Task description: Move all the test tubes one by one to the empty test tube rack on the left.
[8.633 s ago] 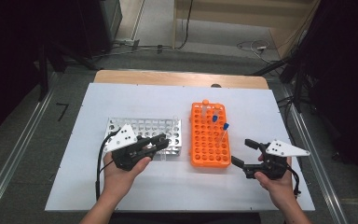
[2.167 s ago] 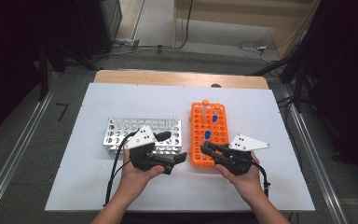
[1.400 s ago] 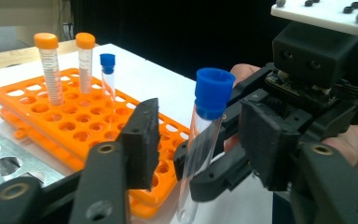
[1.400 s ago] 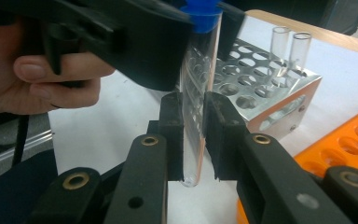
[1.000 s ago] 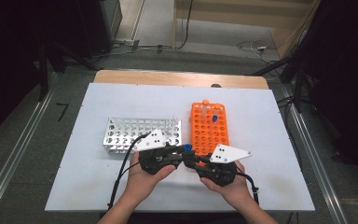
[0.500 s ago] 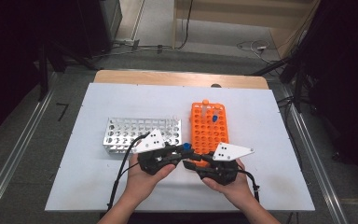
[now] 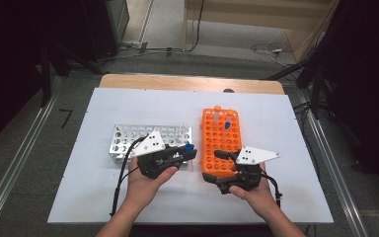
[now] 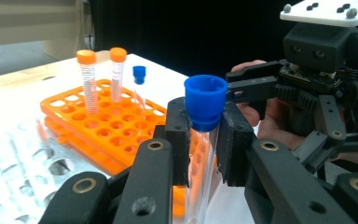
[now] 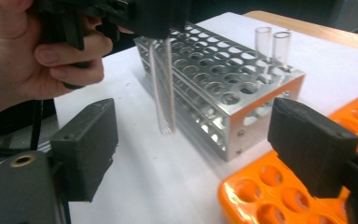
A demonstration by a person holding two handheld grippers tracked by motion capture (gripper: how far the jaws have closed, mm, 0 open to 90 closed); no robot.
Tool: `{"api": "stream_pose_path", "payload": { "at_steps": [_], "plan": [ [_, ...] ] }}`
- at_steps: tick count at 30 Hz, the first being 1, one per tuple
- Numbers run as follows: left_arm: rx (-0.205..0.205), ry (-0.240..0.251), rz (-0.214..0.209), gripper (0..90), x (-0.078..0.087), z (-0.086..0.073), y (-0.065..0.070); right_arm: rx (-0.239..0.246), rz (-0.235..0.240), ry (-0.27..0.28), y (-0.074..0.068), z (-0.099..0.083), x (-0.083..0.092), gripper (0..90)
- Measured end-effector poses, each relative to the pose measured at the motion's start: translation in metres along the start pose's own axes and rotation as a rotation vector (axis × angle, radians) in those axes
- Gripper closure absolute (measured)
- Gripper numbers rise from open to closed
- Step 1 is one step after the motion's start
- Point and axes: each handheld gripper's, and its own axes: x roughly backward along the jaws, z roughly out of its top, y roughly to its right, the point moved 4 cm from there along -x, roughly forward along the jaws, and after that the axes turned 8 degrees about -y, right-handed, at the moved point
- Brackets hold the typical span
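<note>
Gripping a blue-capped tube (image 8: 204,140) just under its cap, the left gripper (image 7: 186,154) holds it upright between the metal rack (image 7: 128,140) and orange rack (image 7: 220,143). Facing it, the right gripper (image 7: 217,167) has just been opening, nothing between its jaws. No writing is legible.

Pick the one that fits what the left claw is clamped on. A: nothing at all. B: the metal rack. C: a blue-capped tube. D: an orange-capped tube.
C: in the left gripper view, the left claw has both pads pressed against a clear blue-capped tube, just below its cap.
</note>
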Motion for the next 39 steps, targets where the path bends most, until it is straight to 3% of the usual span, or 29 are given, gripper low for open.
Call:
{"api": "stream_pose_path", "payload": {
  "at_steps": [5, 8, 21, 28, 32, 39],
  "plan": [
    [0.004, 0.007, 0.026, 76.9, 0.007, 0.003, -0.01, -0.01, -0.007, -0.008, 0.009, -0.003, 0.007, 0.5],
    [0.011, 0.015, 0.042, 76.9, 0.011, 0.005, -0.016, 0.003, -0.027, -0.018, 0.014, -0.006, 0.012, 0.0],
    [0.028, 0.045, 0.13, 76.9, 0.022, 0.013, -0.05, -0.042, -0.097, -0.015, 0.033, -0.032, 0.044, 0.0],
    [0.026, 0.038, 0.175, 76.9, 0.022, 0.018, -0.066, -0.053, -0.109, -0.004, 0.04, -0.047, 0.062, 0.0],
    [0.032, 0.039, 0.192, 76.9, 0.021, 0.019, -0.075, -0.045, -0.135, 0.003, 0.044, -0.054, 0.071, 0.0],
    [0.048, 0.044, 0.223, 76.9, 0.016, 0.02, -0.089, -0.073, -0.179, 0.034, 0.059, -0.059, 0.081, 0.0]
  ]
}}
